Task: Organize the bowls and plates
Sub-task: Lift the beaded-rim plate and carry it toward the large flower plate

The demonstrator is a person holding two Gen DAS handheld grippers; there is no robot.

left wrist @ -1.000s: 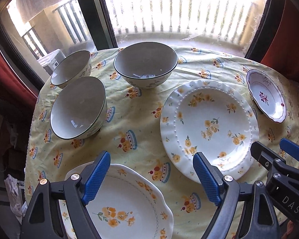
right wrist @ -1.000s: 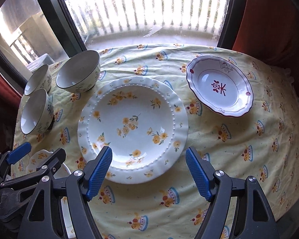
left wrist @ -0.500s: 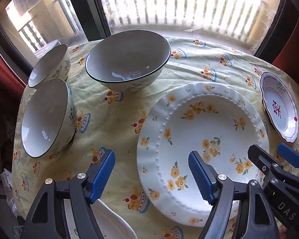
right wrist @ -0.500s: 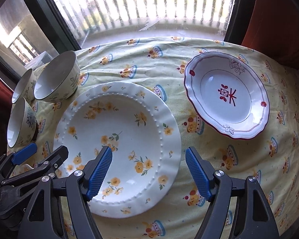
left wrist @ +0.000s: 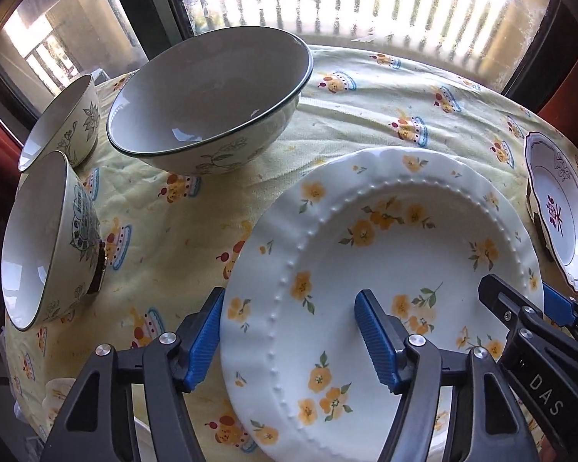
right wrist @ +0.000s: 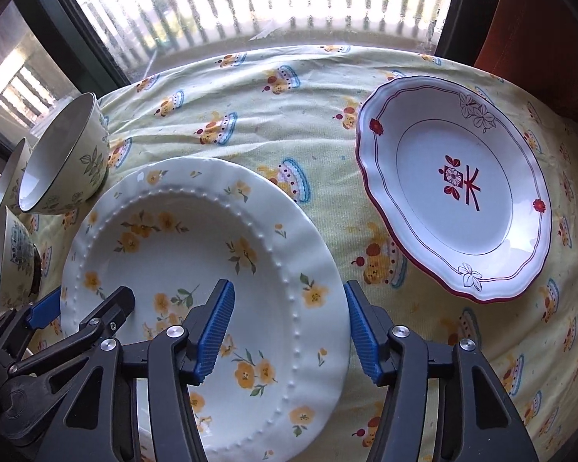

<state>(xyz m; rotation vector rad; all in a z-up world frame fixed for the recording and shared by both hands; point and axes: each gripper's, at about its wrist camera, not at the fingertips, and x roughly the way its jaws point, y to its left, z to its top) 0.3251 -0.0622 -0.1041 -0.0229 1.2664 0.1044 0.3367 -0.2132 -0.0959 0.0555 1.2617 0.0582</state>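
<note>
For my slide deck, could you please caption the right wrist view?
Right gripper, jaws closing, straddles the right rim of the yellow-flowered plate; red-trimmed plate beside it.

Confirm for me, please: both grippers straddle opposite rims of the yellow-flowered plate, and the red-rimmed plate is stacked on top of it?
Not stacked. The right wrist view shows the red-rimmed plate lying apart on the tablecloth, beside the yellow-flowered plate. The left gripper and right gripper do straddle its opposite rims, jaws closing.

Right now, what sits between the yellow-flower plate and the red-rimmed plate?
Only bare tablecloth separates the yellow-flower plate from the red-rimmed plate; the right wrist view shows it clearly.
</note>
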